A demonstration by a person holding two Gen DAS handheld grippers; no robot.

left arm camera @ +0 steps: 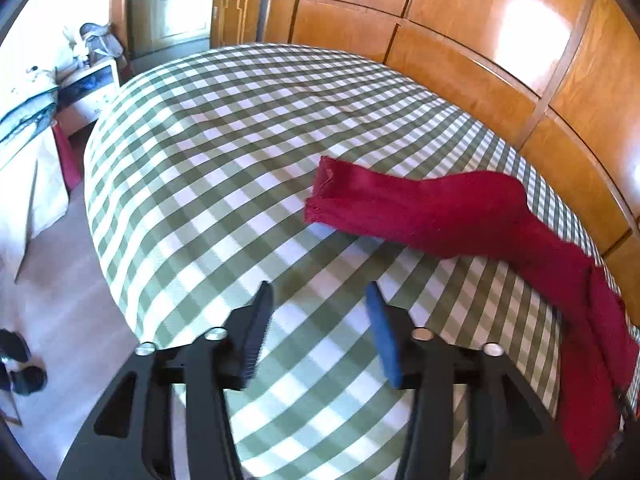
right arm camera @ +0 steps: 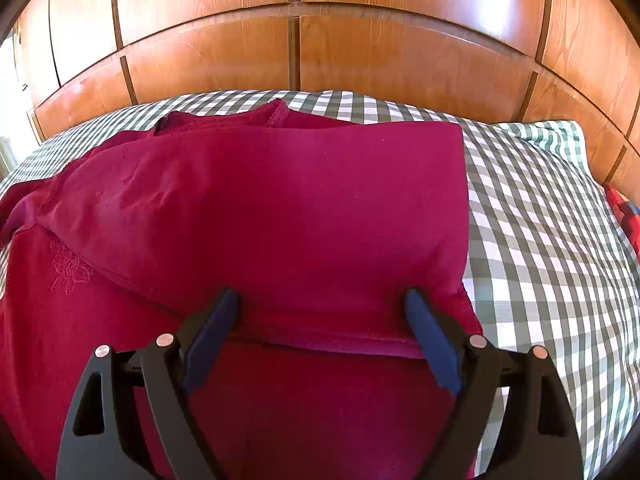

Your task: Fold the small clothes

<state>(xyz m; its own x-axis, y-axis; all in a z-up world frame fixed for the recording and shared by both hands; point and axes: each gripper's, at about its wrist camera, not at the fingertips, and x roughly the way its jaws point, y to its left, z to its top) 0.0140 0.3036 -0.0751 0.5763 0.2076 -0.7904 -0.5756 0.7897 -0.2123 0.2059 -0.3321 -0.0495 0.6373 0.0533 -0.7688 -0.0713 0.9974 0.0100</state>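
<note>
A dark red long-sleeved garment [right arm camera: 280, 208] lies on the green-and-white checked bed [right arm camera: 540, 240], with one part folded over its body. My right gripper [right arm camera: 322, 300] is open and empty, its blue-padded jaws straddling the folded edge just above the cloth. In the left wrist view one red sleeve [left arm camera: 440, 212] stretches out to the left across the bed [left arm camera: 220, 160]. My left gripper [left arm camera: 318, 292] is open and empty above bare sheet, short of the sleeve's cuff [left arm camera: 324, 192].
Glossy wooden wardrobe panels [right arm camera: 300, 48] stand right behind the bed. A red-and-blue item [right arm camera: 624, 216] lies at the bed's right edge. Left of the bed are the floor, a small white cabinet [left arm camera: 96, 96], a covered table [left arm camera: 24, 152] and a door [left arm camera: 236, 0].
</note>
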